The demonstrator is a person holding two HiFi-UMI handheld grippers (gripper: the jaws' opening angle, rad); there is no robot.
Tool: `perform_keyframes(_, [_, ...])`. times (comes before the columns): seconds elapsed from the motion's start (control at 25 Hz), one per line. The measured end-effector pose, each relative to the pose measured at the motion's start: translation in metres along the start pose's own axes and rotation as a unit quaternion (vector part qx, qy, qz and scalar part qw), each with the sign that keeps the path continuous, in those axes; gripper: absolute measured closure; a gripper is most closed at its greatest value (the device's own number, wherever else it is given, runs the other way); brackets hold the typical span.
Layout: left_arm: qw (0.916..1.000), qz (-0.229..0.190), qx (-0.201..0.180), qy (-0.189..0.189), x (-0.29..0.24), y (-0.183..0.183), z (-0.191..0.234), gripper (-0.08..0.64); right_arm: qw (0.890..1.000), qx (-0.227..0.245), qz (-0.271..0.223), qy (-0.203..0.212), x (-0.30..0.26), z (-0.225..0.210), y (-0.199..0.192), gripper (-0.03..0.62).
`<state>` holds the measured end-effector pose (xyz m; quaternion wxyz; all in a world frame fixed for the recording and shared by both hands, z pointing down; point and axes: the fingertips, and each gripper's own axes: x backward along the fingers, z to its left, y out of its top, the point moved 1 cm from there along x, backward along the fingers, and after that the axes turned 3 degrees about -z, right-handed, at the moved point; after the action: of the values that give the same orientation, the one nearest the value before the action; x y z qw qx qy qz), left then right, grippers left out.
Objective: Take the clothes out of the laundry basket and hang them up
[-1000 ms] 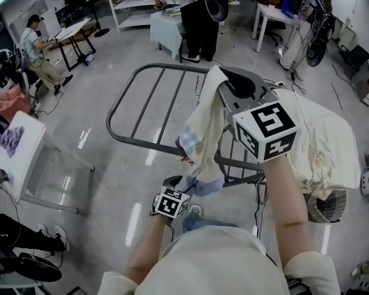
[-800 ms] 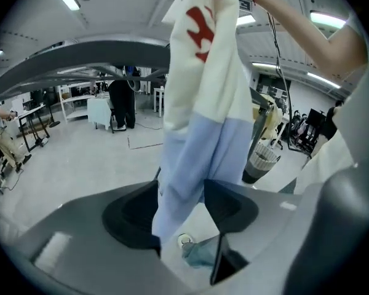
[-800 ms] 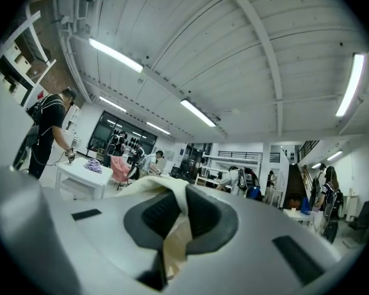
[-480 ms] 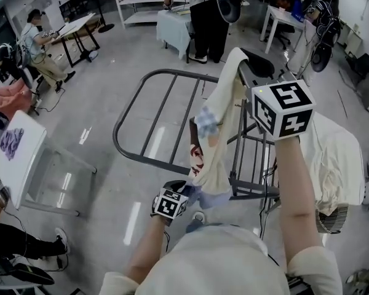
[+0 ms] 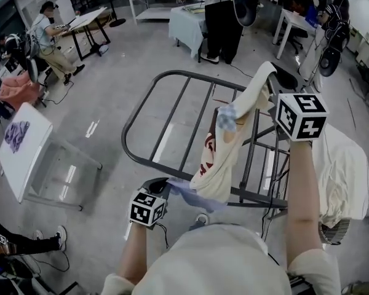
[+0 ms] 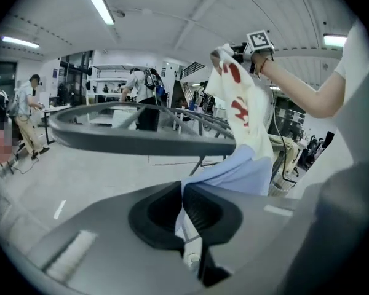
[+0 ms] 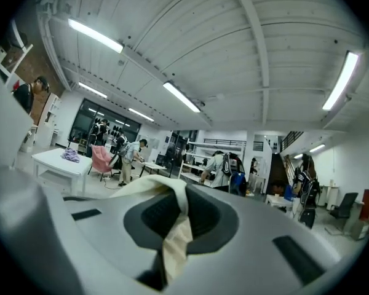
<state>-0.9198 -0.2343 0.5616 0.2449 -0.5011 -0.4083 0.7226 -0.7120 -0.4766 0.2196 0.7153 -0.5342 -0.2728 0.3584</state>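
Note:
A cream T-shirt (image 5: pixel 224 158) with red print and a light-blue hem hangs stretched over the near edge of the grey drying rack (image 5: pixel 128 128). My right gripper (image 5: pixel 272 85) is raised above the rack, shut on the shirt's upper end; cream cloth (image 7: pixel 172 244) fills its jaws (image 7: pixel 183 211). My left gripper (image 5: pixel 166 184) is low by my body; its jaws have just been closing and now pinch the blue hem (image 6: pixel 234 171). In the left gripper view (image 6: pixel 183 192) the shirt (image 6: pixel 243 115) rises toward the right gripper, with the rack's rim (image 6: pixel 141 141) just ahead.
A second cream garment (image 5: pixel 338 171) lies draped over the rack's right side, with a white slatted basket (image 5: pixel 331 233) below it. A white table (image 5: pixel 18 146) stands at left. People work at desks at the back and one person (image 5: pixel 224 23) stands beyond the rack.
My right gripper has carried the shirt's top farther out over the rack. My left gripper has shifted left and closed on the blue hem, drawing the shirt out lengthwise.

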Motion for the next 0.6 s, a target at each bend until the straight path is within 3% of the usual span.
perform_keyframes(0.16, [0.9971,-0.030,-0.004,0.069,0.042,0.028,0.037,0.543,1.000,-0.012,0.016,-0.019,0.002,-0.020,-0.020,0.571])
perform_keyframes(0.36, [0.9855,-0.070,-0.023,0.153,0.092,0.073,0.087,0.543,0.999,-0.022,0.033,-0.033,0.004,-0.031,-0.042,0.571])
perform_keyframes(0.6, [0.9710,-0.099,-0.076,0.204,0.101,0.137,0.135,0.543,0.997,-0.024,0.053,-0.041,0.004,-0.040,-0.059,0.571])
